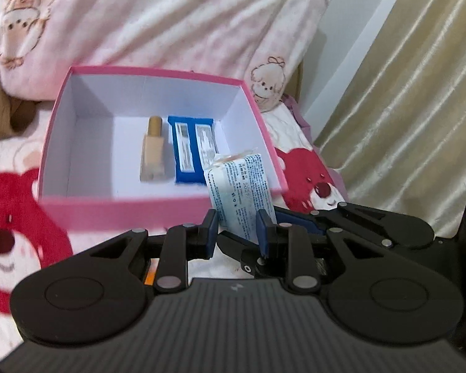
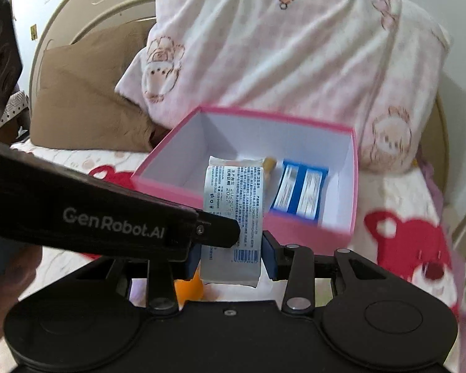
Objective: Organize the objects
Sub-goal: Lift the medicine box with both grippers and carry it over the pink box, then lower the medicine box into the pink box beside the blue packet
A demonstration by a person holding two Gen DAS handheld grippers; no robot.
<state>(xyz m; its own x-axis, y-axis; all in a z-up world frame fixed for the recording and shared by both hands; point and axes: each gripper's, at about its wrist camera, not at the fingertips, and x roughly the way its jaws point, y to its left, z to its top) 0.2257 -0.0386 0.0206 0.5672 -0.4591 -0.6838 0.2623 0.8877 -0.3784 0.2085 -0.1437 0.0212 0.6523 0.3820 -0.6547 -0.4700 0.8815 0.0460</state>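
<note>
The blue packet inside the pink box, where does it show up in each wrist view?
Left wrist: the blue packet lies right of centre on the box floor, beside a beige tube.
Right wrist: the blue packet sits right of centre, against the box's right wall.
Shared landmark: the pink box, and the white tissue pack in front of it.
</note>
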